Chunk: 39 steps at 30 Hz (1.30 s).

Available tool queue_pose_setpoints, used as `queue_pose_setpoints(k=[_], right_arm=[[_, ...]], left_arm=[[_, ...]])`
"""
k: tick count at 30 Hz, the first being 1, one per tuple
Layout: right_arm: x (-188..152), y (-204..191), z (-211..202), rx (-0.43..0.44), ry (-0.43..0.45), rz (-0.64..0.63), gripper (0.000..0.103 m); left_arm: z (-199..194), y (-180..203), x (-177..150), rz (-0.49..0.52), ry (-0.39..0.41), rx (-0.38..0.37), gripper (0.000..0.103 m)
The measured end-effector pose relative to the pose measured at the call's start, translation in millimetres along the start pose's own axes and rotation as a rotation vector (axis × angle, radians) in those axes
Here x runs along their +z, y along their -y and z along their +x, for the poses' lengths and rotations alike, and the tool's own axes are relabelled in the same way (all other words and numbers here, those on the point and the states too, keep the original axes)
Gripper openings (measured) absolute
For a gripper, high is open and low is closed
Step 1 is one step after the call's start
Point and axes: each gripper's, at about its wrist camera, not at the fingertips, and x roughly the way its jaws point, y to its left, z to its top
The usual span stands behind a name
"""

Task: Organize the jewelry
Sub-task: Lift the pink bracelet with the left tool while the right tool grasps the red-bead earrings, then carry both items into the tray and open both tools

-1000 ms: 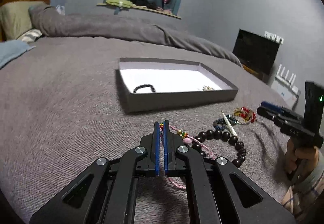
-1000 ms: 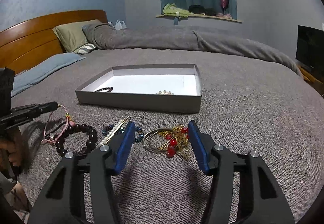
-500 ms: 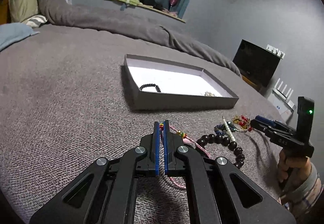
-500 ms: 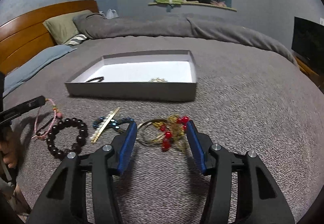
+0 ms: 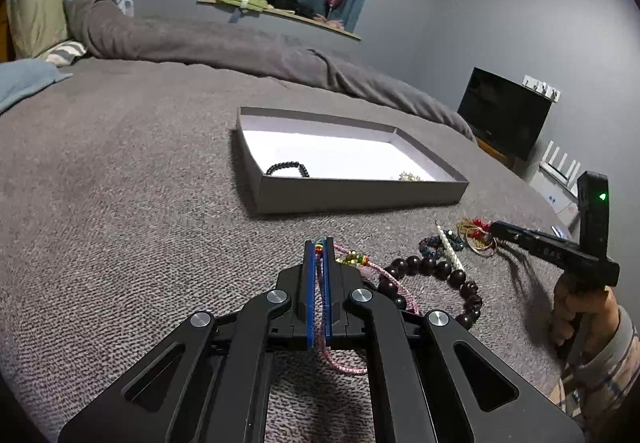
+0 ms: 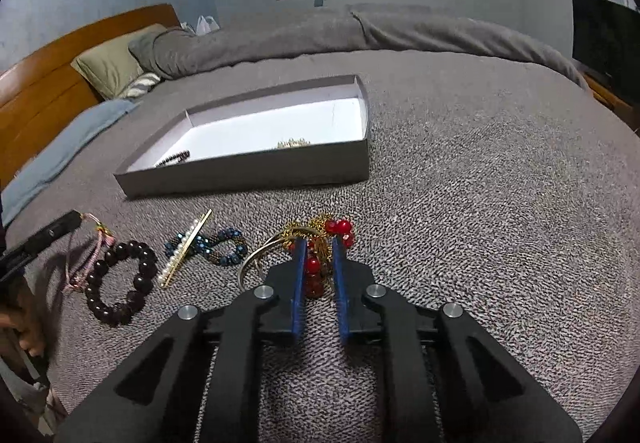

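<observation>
The left gripper (image 5: 319, 243) had its blue-padded jaws pressed nearly together on a pink woven cord bracelet with small coloured beads (image 5: 362, 263), the cord running back between the pads and looping out beneath them. Just to its right lay a large dark brown wooden bead bracelet (image 5: 440, 271), touching the pink cord. Ahead of that gripper, across a bare strip of grey knitted bedspread (image 5: 120, 203), stood the shallow grey cardboard box with a white floor (image 5: 360, 195), its near wall facing the fingers; a small black bead bracelet (image 5: 288, 167) sat in its near left corner and a small gold ornament (image 5: 410, 176) near its right end.

The right gripper (image 6: 320, 247) had its jaws narrowed around a cluster of gold bangles with red beads (image 6: 340, 229), one red bead between the pads; whether they gripped it cannot be told. To its left lay a dark blue beaded bracelet (image 6: 228, 247) twisted into a figure eight, with a gold bar hair clip set with white pearls (image 6: 184, 249) lying across it. To that gripper's right the bedspread ran open to the bed's far edge, and a band of it separated the jewellery from the box wall (image 6: 248, 175).
</observation>
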Motion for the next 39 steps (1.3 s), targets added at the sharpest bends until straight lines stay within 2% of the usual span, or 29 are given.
queue_pose_setpoints(k=[6, 12, 25, 39], right_arm=[[3, 2, -15, 0.02, 0.054, 0.012, 0.01], [20, 5, -34, 0.028, 0.101, 0.003, 0.01], [56, -2, -62, 0.052, 0.194, -0.034, 0.01], [103, -23, -51, 0.103, 0.219, -0.108, 0.01]], left_arm=[[1, 5, 1, 0.017, 0.004, 0.005, 0.004], [-6, 16, 8, 0.063, 0.02, -0.004, 0.004], [-27, 36, 54, 0.123, 0.092, -0.032, 0.004], [-15, 42, 95, 0.161, 0.118, -0.025, 0.004]])
